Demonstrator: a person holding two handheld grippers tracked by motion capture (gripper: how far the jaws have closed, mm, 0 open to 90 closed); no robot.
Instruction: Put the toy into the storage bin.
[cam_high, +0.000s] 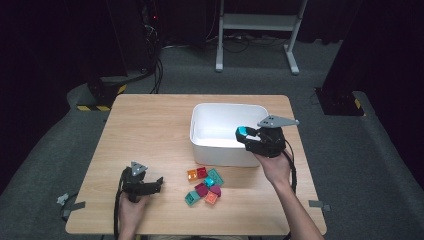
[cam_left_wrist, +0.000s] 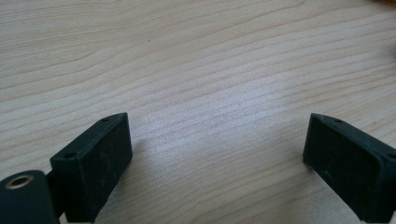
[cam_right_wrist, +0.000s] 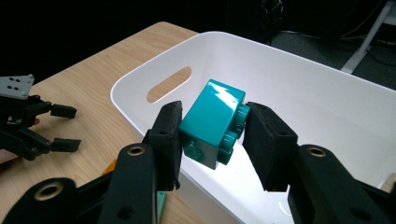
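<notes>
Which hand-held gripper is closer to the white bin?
Right. The right hand-held gripper is at the white bin's near rim, holding a teal block over it. The left hand-held gripper sits low on the table, well away from it.

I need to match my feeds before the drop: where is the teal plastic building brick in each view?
High view: teal plastic building brick right of centre, over the near wall of the white plastic bin.
Left gripper view: wooden tabletop between open jaws.
Right gripper view: brick at centre, clamped over the bin.
Shared landmark: the bin.
</notes>
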